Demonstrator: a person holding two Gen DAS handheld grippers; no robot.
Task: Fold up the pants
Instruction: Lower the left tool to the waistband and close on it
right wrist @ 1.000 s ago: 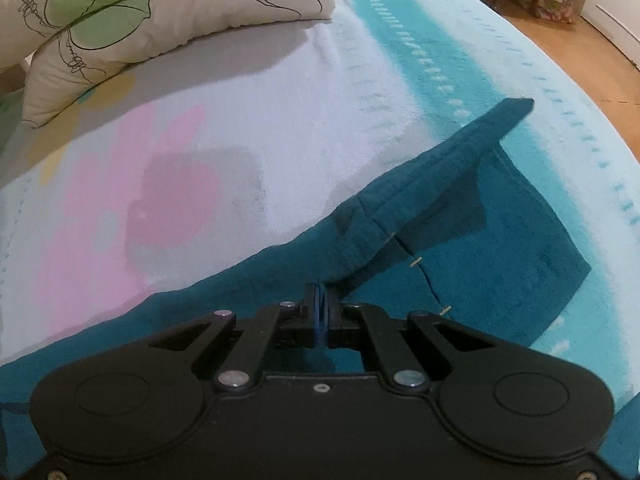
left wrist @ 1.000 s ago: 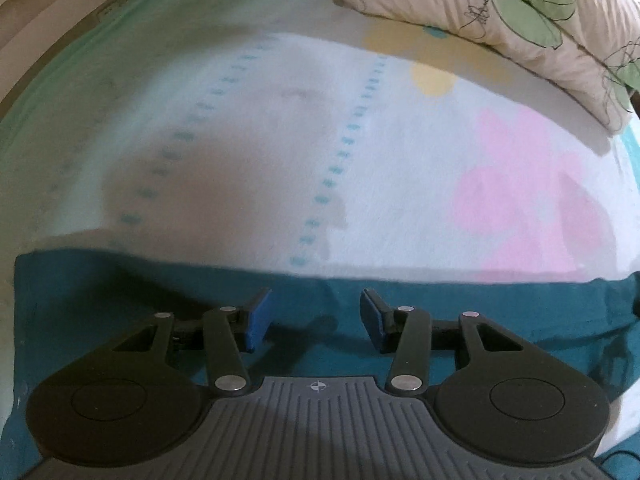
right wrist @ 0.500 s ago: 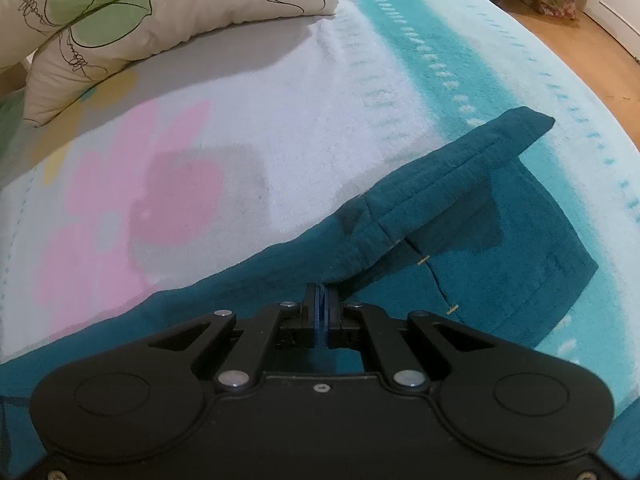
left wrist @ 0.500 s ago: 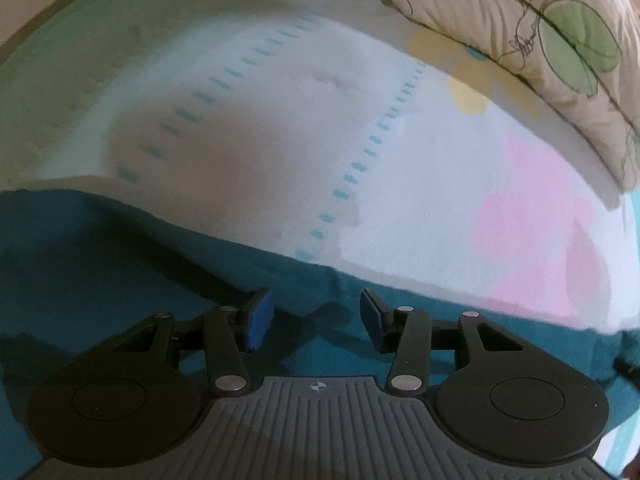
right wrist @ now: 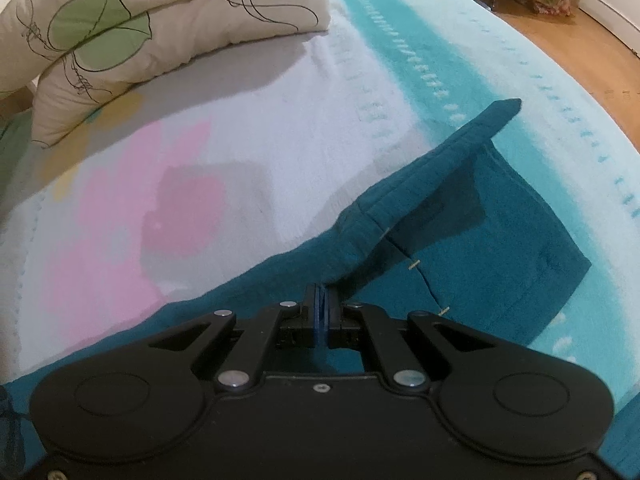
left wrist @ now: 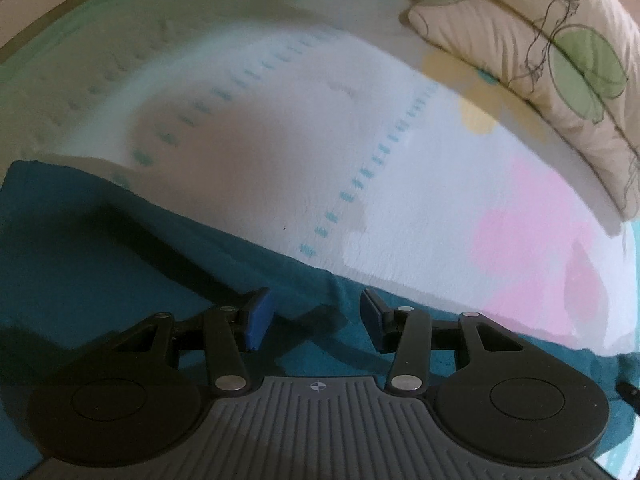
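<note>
Lifted higher since a second ago, the waistband corner of the teal pants (right wrist: 460, 216) rises off the flowered bedspread (right wrist: 280, 128), pinched in my right claw (right wrist: 322, 312). My left claw (left wrist: 314, 320) hangs apart over the cloth, gripping nothing. Pillows (right wrist: 120, 32) lie far left.

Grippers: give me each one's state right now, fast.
Left gripper: open, nothing held, over the teal pants.
Right gripper: shut on the pants' raised fold.
</note>
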